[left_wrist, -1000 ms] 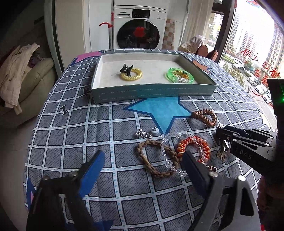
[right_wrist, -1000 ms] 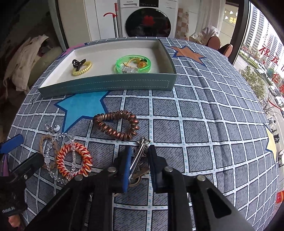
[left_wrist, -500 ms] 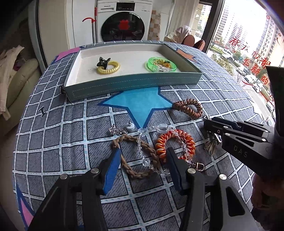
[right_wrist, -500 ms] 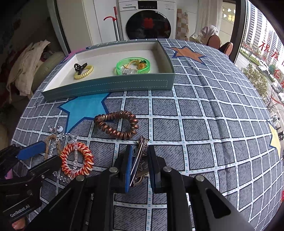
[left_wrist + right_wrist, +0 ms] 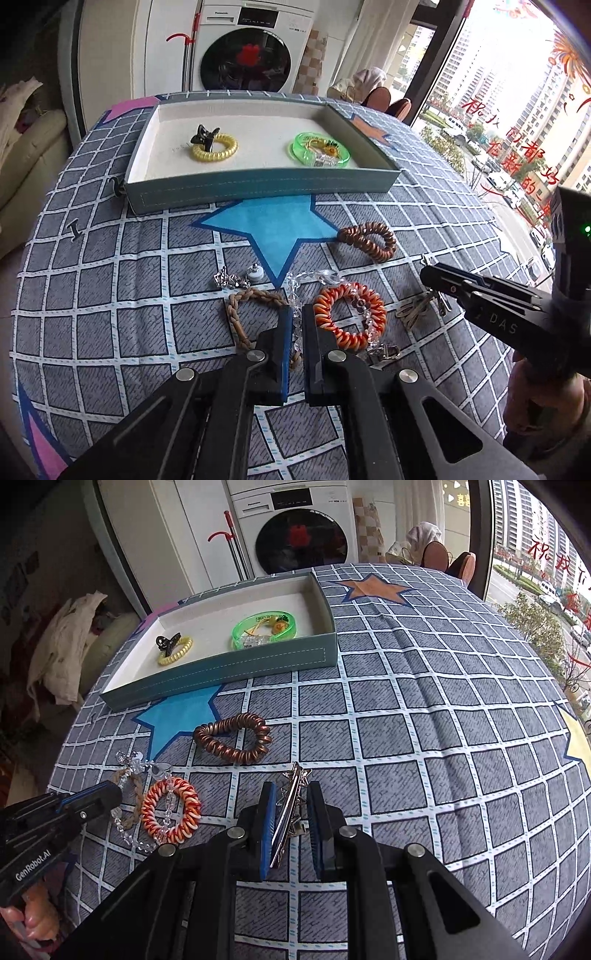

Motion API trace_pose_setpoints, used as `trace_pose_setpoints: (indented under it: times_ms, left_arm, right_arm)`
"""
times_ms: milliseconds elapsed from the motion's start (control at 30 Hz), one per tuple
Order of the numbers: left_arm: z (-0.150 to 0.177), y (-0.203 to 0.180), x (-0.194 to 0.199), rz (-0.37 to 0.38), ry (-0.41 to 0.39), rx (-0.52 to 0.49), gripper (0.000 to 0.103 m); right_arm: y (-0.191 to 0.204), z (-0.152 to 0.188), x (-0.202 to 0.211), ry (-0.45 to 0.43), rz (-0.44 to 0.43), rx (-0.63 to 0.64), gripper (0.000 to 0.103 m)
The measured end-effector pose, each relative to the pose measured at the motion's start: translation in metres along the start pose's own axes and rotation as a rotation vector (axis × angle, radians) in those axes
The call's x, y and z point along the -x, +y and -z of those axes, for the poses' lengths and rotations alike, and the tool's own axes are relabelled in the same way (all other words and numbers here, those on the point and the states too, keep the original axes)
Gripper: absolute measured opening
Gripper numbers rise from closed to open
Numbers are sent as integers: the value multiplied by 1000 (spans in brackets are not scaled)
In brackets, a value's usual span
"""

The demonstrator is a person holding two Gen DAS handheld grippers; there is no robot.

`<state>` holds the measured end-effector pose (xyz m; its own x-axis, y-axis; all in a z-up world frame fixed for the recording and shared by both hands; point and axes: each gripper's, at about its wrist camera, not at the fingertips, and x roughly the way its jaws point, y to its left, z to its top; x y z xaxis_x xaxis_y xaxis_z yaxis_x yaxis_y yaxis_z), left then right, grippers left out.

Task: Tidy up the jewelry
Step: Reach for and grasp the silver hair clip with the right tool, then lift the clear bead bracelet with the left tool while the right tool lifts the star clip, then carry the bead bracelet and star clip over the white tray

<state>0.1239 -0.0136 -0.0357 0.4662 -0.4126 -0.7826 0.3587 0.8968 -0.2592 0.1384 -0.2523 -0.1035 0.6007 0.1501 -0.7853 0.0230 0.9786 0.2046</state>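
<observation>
My left gripper [image 5: 295, 321] is shut on the clear bead chain [image 5: 294, 295], where the chain crosses a braided brown bracelet [image 5: 236, 314] on the tablecloth. An orange-and-white coil hair tie [image 5: 349, 314] lies just right of its fingers. My right gripper [image 5: 290, 812] is shut on a silver hair clip [image 5: 288, 808], which stands tilted between the blue pads. In the left wrist view, the right gripper [image 5: 428, 271] holds the clip dangling a little above the cloth. The teal tray [image 5: 258, 188] at the back holds a yellow coil tie [image 5: 214, 147] and a green bangle [image 5: 317, 151].
A copper coil tie [image 5: 232, 738] lies between the grippers and the tray. A small silver charm [image 5: 227, 280] and a white stud [image 5: 255, 273] sit left of the blue star. A washing machine [image 5: 251, 55] stands behind the table, with a window to the right.
The left jaws have gone from wide apart to shut around the bead chain. The right gripper has shifted and tilted slightly, with the clip still in it.
</observation>
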Motion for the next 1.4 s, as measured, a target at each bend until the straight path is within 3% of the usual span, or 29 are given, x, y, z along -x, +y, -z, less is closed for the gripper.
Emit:
trace_pose_setpoints:
  times_ms: [300, 533, 667, 867, 933, 1067, 1400]
  left_arm:
    - [-6, -3, 20, 21, -48, -5, 24]
    - [-10, -5, 30, 27, -72, -15, 24]
    - [-12, -7, 34, 32, -80, -18, 24]
    - [-14, -13, 41, 37, -97, -32, 24]
    - [-16, -14, 43, 38, -103, -35, 24]
    - [-17, -14, 50, 39, -117, -42, 24]
    - [-26, -12, 62, 37, -150, -47, 24]
  right_arm:
    - [-14, 5, 1, 17, -11, -40, 19]
    - [-24, 3, -1, 44, -73, -110, 19]
    - [-15, -1, -4, 67, -62, -52, 20]
    - [1, -6, -11, 99, 26, 51, 18]
    - [-4, -8, -9, 90, 6, 29, 13]
    - [-25, -12, 3, 63, -92, -95, 13]
    - [-40, -23, 29, 3, -135, -151, 6]
